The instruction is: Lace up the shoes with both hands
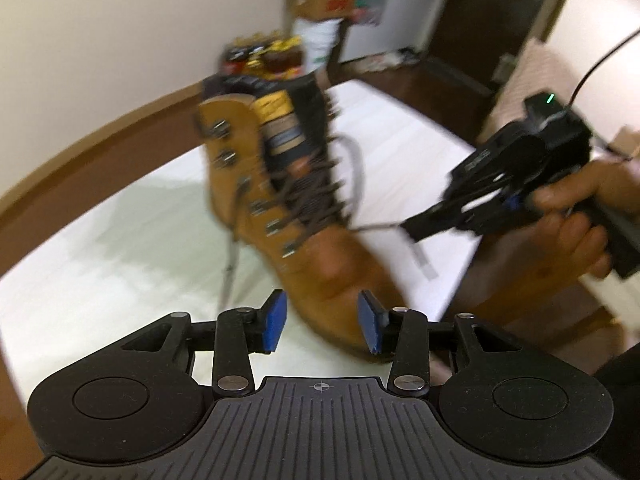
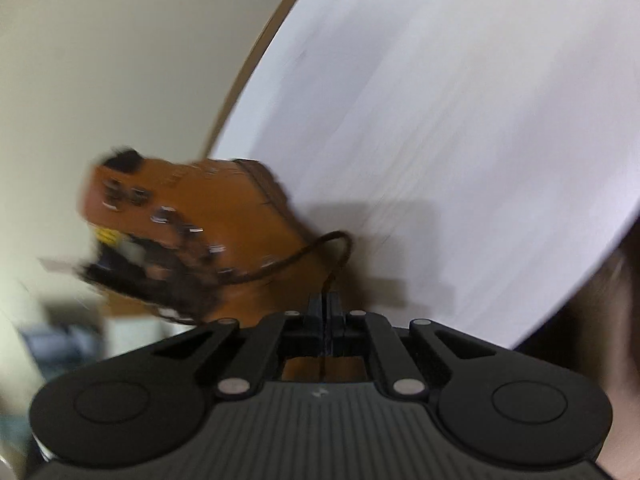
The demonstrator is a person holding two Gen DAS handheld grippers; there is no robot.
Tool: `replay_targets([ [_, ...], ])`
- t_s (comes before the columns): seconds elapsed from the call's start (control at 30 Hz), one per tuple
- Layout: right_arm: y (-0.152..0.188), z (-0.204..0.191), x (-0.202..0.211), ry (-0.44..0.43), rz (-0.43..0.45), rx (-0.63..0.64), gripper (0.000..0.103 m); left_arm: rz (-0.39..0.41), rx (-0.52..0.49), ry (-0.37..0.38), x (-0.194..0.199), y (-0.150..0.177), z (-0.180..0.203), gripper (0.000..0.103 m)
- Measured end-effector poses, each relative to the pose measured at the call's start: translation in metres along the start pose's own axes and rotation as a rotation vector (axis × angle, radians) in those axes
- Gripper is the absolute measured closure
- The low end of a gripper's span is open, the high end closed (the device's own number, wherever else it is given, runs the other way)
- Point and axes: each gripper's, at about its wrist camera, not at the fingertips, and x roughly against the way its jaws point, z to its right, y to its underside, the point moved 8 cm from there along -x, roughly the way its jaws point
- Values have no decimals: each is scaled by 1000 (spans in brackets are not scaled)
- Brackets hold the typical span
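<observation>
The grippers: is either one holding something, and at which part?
The right gripper is shut on the lace, near its free end beside the boot. The left gripper is open and holds nothing.

Left tongs (image 1: pixel 322 322), lower centre of the left wrist view: both blue pads (image 1: pixel 275 322) stand well apart, jaws wide, nothing pressed between them, pointing obliquely downward. Right tongs (image 2: pixel 328 300), lower centre of the right wrist view: fingers brought together, with a dark lace (image 2: pixel 320 250) seemingly pinched at the tips, though motion blur leaves the contact uncertain. In the left wrist view the right tongs (image 1: pixel 412 230) appear at middle right, tips aimed toward the lower left, the handle wrapped by the person's right hand (image 1: pixel 576 220), fingers curled round the grip.
</observation>
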Motion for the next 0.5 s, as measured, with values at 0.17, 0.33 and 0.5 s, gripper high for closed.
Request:
replay_targets([
  [0.17, 25, -23, -9, -73, 0, -65, 100, 18, 4, 125, 0, -6, 18, 59],
  [0.33, 42, -48, -18, -128, -16, -99, 100, -7, -33, 147, -7, -2, 29, 65],
  [0.5, 49, -57, -20, -136, -27, -91, 100, -33, -60, 119, -14, 5, 24, 101],
])
